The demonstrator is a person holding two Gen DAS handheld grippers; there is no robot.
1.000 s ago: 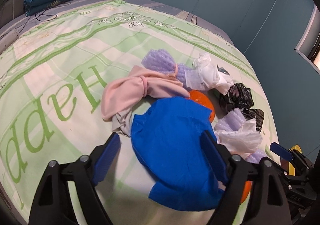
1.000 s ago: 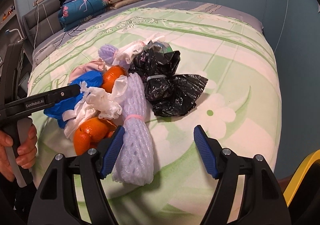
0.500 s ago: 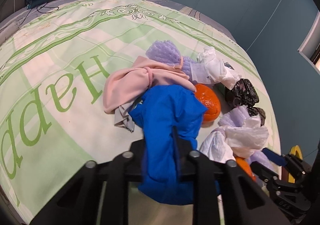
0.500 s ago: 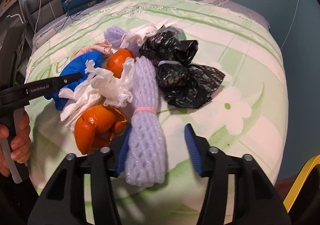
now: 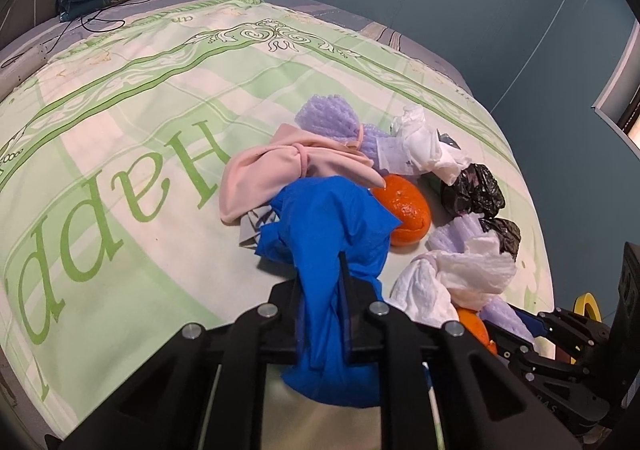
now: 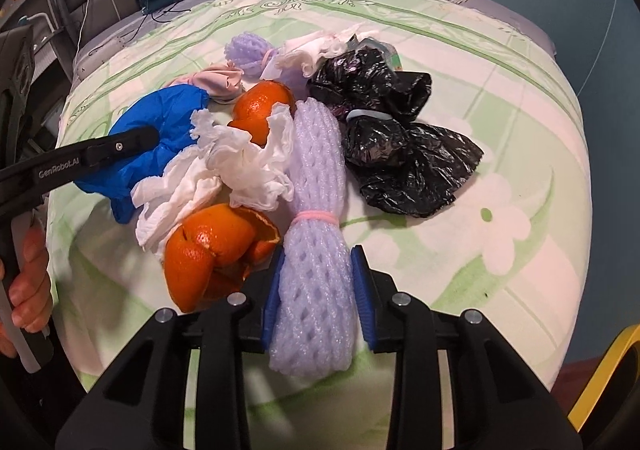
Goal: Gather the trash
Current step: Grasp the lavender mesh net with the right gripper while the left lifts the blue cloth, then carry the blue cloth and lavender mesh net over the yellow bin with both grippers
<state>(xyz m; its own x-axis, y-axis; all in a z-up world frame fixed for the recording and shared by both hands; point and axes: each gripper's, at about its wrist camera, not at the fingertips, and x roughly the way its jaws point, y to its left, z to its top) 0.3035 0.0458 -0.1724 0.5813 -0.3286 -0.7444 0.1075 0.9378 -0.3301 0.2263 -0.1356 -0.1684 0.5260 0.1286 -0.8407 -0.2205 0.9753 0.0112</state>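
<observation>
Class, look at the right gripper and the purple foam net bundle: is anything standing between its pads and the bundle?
Nothing visible. The right gripper, whose jaws have just been closing, has the purple foam net bundle directly between its pads; orange peel lies just beside it.

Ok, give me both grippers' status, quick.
Left gripper: shut on the blue cloth.
Right gripper: jaws just closing, pads against the purple foam net.

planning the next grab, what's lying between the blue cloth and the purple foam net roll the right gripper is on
In the right wrist view, crumpled white tissue lies between the blue cloth and the purple foam net roll, with orange peel beside it.
</observation>
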